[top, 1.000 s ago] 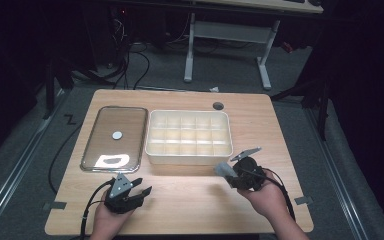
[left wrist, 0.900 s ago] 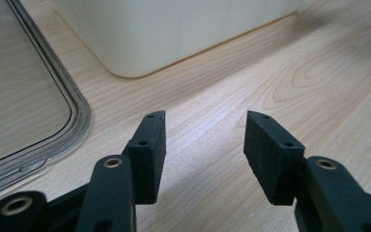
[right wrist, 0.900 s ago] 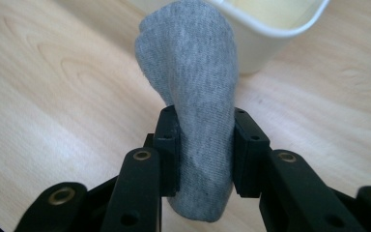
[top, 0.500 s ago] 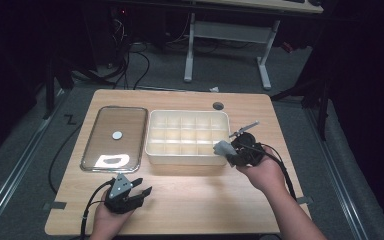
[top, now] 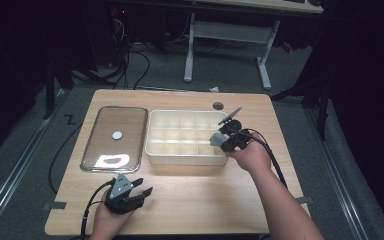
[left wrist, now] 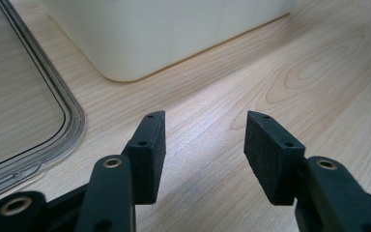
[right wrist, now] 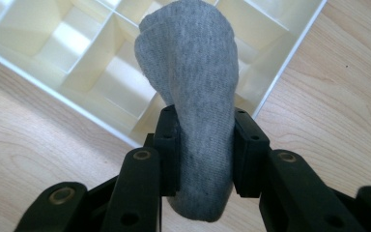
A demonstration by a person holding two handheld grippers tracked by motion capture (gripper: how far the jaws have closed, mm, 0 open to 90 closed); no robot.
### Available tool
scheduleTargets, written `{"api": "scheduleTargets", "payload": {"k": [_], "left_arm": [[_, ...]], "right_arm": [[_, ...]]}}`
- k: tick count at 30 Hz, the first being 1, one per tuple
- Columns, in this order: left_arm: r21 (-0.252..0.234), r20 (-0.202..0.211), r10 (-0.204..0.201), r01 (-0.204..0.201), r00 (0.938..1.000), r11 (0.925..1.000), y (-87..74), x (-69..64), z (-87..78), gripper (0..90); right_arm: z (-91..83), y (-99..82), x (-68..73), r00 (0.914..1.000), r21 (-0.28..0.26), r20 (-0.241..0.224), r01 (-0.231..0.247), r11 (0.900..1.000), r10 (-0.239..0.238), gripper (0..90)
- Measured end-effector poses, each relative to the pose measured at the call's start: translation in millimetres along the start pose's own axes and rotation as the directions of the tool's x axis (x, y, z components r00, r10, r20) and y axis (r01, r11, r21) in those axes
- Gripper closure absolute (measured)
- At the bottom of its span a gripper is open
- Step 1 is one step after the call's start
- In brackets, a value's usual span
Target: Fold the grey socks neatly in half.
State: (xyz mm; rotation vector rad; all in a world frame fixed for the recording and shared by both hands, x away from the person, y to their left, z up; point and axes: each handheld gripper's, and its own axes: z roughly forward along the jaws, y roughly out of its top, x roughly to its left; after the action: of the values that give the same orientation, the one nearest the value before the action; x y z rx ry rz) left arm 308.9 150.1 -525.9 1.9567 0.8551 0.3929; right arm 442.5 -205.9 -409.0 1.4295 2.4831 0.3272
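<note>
The right gripper (top: 219,134) held a rolled grey sock (right wrist: 193,87), its jaws pinching the lower half of the roll from both sides, so that the rounded top stood free above the pads. It hung over the right end of the cream divided box (top: 152,147), near the box's front right corner, and the right gripper view looked past the sock into several empty compartments.

The step in hand looked like setting the sock into one of those cells. To do it well, the roll probably needed centring over a single cell before coming down, since the thin dividers could catch a soft edge and leave the sock straddling two cells. Lowering it upright, and letting go only once it sat inside the walls, seemed the safer way; the roll looked about as wide as a cell, so it might need a slight push.

The left gripper (top: 144,191) rested near the front left corner of the counter (top: 260,200), its jaws spread with nothing between them, well apart from the box. A clear lid (top: 115,137) lay flat just left of the box, towards the counter's left edge, a small white disc (top: 117,134) at its middle. A dark round hole (top: 218,106) showed near the far edge. Nothing stood between the sock and the cells.
</note>
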Motion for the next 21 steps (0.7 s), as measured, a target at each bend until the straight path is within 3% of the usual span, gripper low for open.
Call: {"api": "scheduleTargets", "payload": {"k": [2,6,8,11,12,13,14,21], "left_arm": [[0.001,0.002,0.0,0.0,1.0,1.0,0.0,0.4,0.1,50.5],[0.0,0.004,0.003,-0.003,1.0,1.0,0.1,0.3,0.3,50.5],[0.001,0.003,0.004,-0.004,1.0,1.0,0.2,0.2,0.2,50.5],[0.001,0.002,0.005,-0.005,1.0,1.0,0.2,0.2,0.1,50.5],[-0.001,0.001,0.004,-0.004,1.0,1.0,0.1,0.1,0.1,50.4],[-0.002,0.0,0.004,-0.004,1.0,1.0,0.1,0.1,0.0,50.4],[-0.002,0.0,0.004,-0.004,1.0,1.0,0.1,0.1,0.0,50.4],[0.005,-0.001,0.009,-0.009,1.0,0.9999,-0.2,0.2,0.1,50.3]], "right_arm": [[3.0,5.0,-0.3,0.9999,0.026,-0.014,0.007,0.9996,-0.007,69.7],[12.8,12.3,-0.1,0.9994,0.109,0.024,0.021,0.9938,-0.024,70.2],[14.8,12.8,0.3,0.9993,0.122,0.023,0.026,0.9922,-0.029,70.4],[26.0,15.1,3.5,0.9996,0.174,0.021,0.017,0.9846,-0.021,70.7],[33.1,17.0,4.5,0.9989,0.198,0.018,0.04,0.9793,-0.044,71.3],[34.6,17.4,6.4,0.9996,0.215,0.017,0.018,0.9764,-0.023,71.4],[37.7,18.3,4.9,0.9988,0.222,0.005,0.045,0.974,-0.048,71.7],[46.3,18.3,-0.1,0.9981,0.242,-0.045,0.053,0.9688,-0.043,72.5]]}}
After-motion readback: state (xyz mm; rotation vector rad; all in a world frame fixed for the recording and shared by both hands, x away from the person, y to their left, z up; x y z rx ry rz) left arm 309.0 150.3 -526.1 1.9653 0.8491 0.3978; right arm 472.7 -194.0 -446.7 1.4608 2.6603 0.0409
